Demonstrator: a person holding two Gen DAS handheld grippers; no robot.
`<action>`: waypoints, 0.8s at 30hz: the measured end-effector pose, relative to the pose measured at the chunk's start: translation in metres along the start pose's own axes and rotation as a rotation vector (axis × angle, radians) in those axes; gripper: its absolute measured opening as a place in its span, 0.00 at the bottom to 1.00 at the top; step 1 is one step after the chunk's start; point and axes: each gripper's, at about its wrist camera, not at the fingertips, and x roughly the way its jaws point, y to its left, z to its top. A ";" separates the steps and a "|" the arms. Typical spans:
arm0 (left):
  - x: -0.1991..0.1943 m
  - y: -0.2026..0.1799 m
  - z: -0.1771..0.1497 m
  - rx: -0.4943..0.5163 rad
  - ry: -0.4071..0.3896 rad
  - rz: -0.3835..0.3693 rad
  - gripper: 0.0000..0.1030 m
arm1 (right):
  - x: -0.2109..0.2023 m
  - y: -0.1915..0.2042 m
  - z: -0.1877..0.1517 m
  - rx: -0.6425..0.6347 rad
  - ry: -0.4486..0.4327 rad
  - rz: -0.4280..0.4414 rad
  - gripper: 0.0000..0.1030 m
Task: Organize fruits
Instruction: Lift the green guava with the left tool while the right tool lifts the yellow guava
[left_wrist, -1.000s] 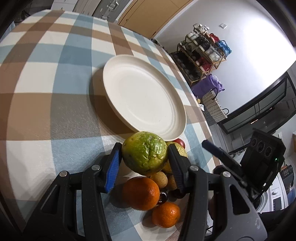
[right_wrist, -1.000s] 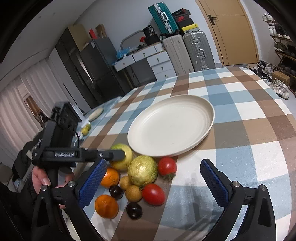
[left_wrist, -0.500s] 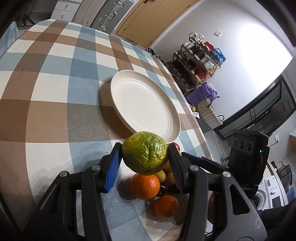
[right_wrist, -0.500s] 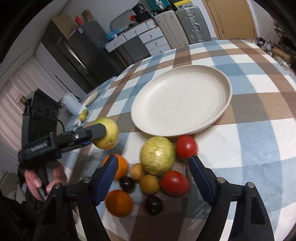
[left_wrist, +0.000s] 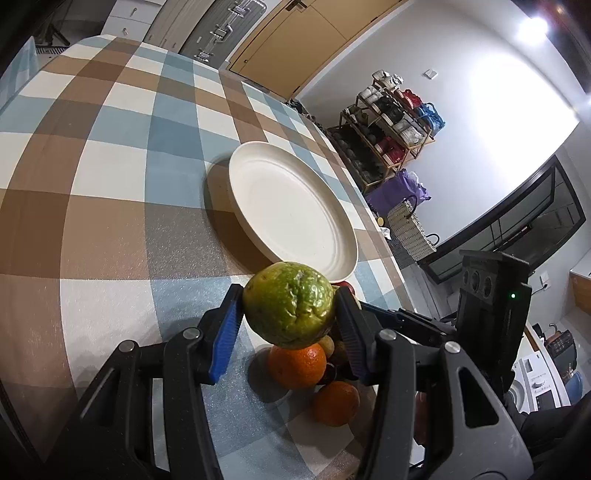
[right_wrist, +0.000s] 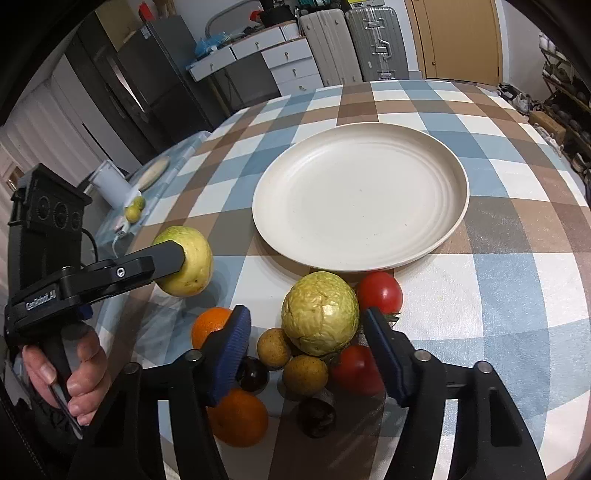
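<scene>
My left gripper (left_wrist: 290, 319) is shut on a green guava (left_wrist: 290, 304) and holds it in the air above the fruit pile. The right wrist view shows that guava (right_wrist: 188, 262) left of the pile. A second, pale wrinkled guava (right_wrist: 319, 312) lies on the pile just before the white plate (right_wrist: 360, 199). My right gripper (right_wrist: 308, 350) straddles this guava, its jaws closing. The left pad still stands clear of the guava and the right pad is close to it. The plate (left_wrist: 291, 206) has nothing on it.
Around the pale guava lie two tomatoes (right_wrist: 380, 293), two oranges (right_wrist: 240, 417), small yellow-brown fruits (right_wrist: 273, 347) and dark plums (right_wrist: 316, 415). A checked cloth (right_wrist: 517, 295) covers the round table. A hand (right_wrist: 79, 373) grips the left gripper's handle at the table's left edge.
My right gripper came down over the pile and its jaws narrowed around the pale guava. My left gripper carried its guava up and away from the pile.
</scene>
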 end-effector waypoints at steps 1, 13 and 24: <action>-0.001 0.001 -0.001 -0.001 0.000 -0.002 0.46 | 0.002 0.000 0.001 0.004 0.006 -0.010 0.51; -0.005 -0.002 -0.004 0.001 -0.003 0.005 0.46 | -0.006 -0.002 -0.004 0.032 -0.020 0.035 0.42; -0.004 -0.009 -0.003 0.009 0.001 0.025 0.46 | -0.005 -0.006 -0.006 0.036 -0.002 0.067 0.41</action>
